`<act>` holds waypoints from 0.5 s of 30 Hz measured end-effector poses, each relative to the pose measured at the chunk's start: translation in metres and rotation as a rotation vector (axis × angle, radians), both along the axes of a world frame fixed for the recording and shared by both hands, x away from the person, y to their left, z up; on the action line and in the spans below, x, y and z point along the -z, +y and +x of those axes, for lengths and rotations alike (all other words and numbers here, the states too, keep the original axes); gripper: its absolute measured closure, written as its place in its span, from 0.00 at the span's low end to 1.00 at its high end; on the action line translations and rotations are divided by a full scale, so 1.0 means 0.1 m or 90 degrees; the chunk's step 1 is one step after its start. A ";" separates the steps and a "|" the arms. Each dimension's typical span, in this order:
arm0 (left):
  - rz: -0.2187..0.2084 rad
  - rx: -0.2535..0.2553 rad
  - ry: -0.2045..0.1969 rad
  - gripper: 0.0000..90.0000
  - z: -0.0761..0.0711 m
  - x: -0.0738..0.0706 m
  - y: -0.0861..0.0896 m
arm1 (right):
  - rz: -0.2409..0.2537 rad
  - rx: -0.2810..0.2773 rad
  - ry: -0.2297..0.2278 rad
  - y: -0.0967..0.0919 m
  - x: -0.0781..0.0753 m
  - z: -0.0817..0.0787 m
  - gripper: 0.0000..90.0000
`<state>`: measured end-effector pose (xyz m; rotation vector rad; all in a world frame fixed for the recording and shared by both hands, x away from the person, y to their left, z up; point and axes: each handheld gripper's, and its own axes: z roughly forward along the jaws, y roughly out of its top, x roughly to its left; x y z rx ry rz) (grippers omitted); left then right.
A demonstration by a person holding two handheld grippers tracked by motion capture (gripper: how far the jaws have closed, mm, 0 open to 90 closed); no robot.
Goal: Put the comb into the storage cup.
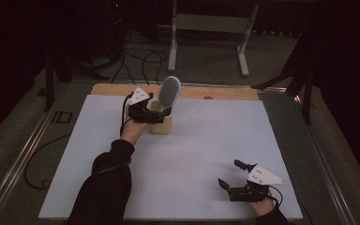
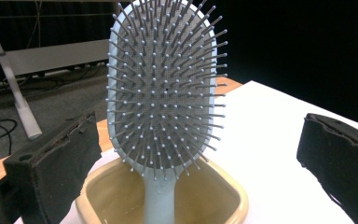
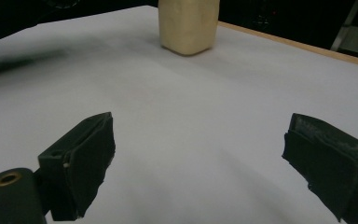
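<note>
- Hovering my left gripper (image 1: 155, 114) at the cup (image 1: 161, 123), I have its jaws spread wide, one on either side of the brush (image 1: 168, 93) and pressing on nothing.
- Seen along that left gripper (image 2: 193, 154), the brush (image 2: 163, 88) stands straight ahead and between the jaws, with clear space on both sides of its head.
- That brush stands in the cup (image 2: 163, 200), handle down inside and head well above the rim, at the far left part of the bench (image 1: 206, 154).
- Its long axis runs nearly upright, leaning a little; the handle end points down into the cup and the rounded head points up.
- Its bristled face looks back toward my left gripper, so the flat of the head lies across the gap between the jaws and not edge-on.
- My left hand (image 1: 132, 130) is plainly the nearer one; it sits just beside the cup, on the cup's left in the high view.
- My right gripper (image 1: 236, 180) rests low over the near right corner of the bench, well apart from the cup, its jaws apart and empty.
- From the right gripper (image 3: 198, 158) the cup (image 3: 187, 25) lies far ahead.
- I judge the brush is set down and free, so my next move is likely to draw the left gripper back without catching the bristles.
- A sideways brush against the head could tip it, or the cup with it.
</note>
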<state>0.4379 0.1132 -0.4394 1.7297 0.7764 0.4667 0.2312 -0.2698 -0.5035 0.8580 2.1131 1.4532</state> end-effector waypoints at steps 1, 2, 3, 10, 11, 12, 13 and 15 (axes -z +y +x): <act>0.001 0.002 0.001 0.00 0.00 0.00 0.00 | 0.000 0.000 0.001 0.00 0.00 0.00 0.10; 0.001 0.005 0.007 0.00 0.00 -0.01 0.01 | 0.000 -0.001 0.001 0.00 0.00 0.00 0.10; 0.000 0.007 0.008 0.00 -0.01 -0.01 0.01 | -0.002 -0.001 0.001 0.00 0.00 0.00 0.10; 0.026 0.021 0.018 0.00 -0.04 -0.05 0.02 | -0.001 -0.003 0.003 0.00 0.00 0.01 0.10; 0.031 0.023 0.024 0.00 -0.05 -0.06 0.03 | 0.000 -0.004 0.002 0.01 0.00 0.01 0.10; 0.033 0.027 0.023 0.00 -0.06 -0.06 0.03 | -0.002 -0.004 0.001 0.01 0.00 0.01 0.10; 0.034 0.030 0.027 0.00 -0.06 -0.07 0.04 | -0.002 -0.004 0.001 0.01 0.00 0.01 0.10; 0.042 0.035 0.031 0.00 -0.08 -0.09 0.05 | -0.001 -0.004 0.002 0.01 0.00 0.01 0.10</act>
